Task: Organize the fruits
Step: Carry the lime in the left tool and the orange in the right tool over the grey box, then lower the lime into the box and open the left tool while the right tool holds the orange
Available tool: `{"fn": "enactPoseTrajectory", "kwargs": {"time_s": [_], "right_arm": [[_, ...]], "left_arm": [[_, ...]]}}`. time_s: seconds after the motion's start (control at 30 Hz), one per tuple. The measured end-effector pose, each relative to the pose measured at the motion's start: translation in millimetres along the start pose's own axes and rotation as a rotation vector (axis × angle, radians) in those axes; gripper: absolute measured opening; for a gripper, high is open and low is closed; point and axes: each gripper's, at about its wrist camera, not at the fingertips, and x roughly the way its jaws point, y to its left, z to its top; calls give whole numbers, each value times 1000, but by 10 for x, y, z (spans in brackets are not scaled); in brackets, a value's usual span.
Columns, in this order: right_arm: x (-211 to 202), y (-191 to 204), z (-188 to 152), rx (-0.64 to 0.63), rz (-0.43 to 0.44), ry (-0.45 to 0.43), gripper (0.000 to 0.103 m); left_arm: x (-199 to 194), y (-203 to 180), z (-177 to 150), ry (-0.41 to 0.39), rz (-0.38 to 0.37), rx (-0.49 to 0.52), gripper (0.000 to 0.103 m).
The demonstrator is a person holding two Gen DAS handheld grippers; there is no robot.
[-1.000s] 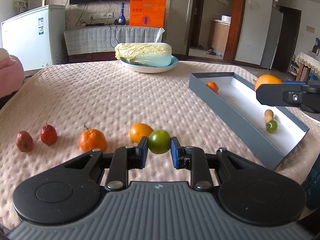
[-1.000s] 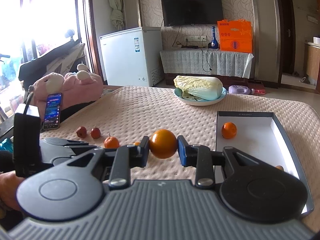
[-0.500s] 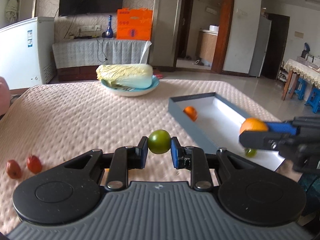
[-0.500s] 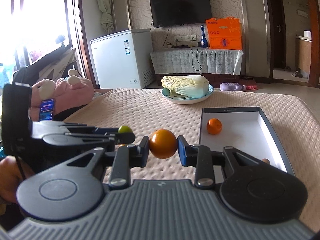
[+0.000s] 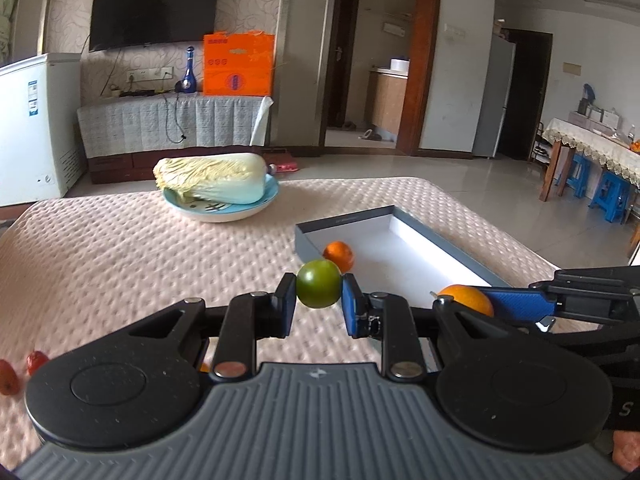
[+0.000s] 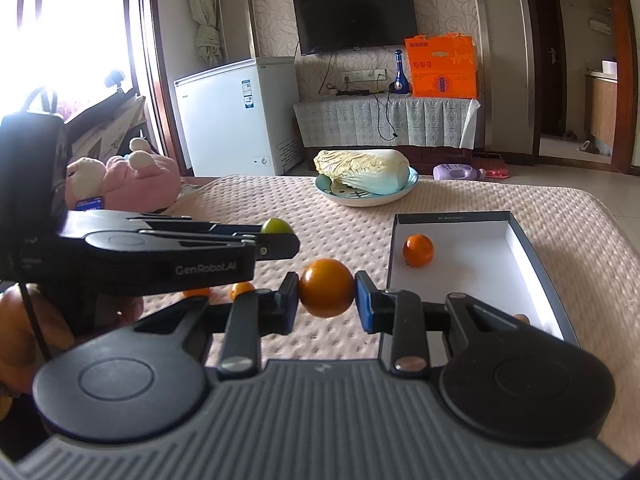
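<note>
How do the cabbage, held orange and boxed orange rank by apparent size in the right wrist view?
1. Cabbage
2. Held orange, though it is nearest the camera
3. Boxed orange

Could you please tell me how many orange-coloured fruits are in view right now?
4: one orange held in the right gripper, one lying in the box, and two partly hidden on the bedspread behind the left gripper; more may be hidden.
</note>
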Motion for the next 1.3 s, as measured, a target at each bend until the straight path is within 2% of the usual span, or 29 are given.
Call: {"fn": "enactPoseTrajectory", "kwargs": {"time_s": [0.2,0.37,0.57,0.93,1.3], "right_arm": [[-29,-79,-10,12,-20,1,33],[-73,-118,-34,13,-32,3,33],[-109,-174,-35,19,-40,-1,33],[-156,-238,-51,19,-51,2,33],[-218,-401,-118,39,-110,36,33]], "left_arm": [[149,-64,97,-13,0,30,28],[302,-47,169,-1,5,11,28],[375,-133,240,-25,-20,54,28],[500,-252,270,-22,-70,73,28],[670,-340,322,-22,-91,78,28]]}}
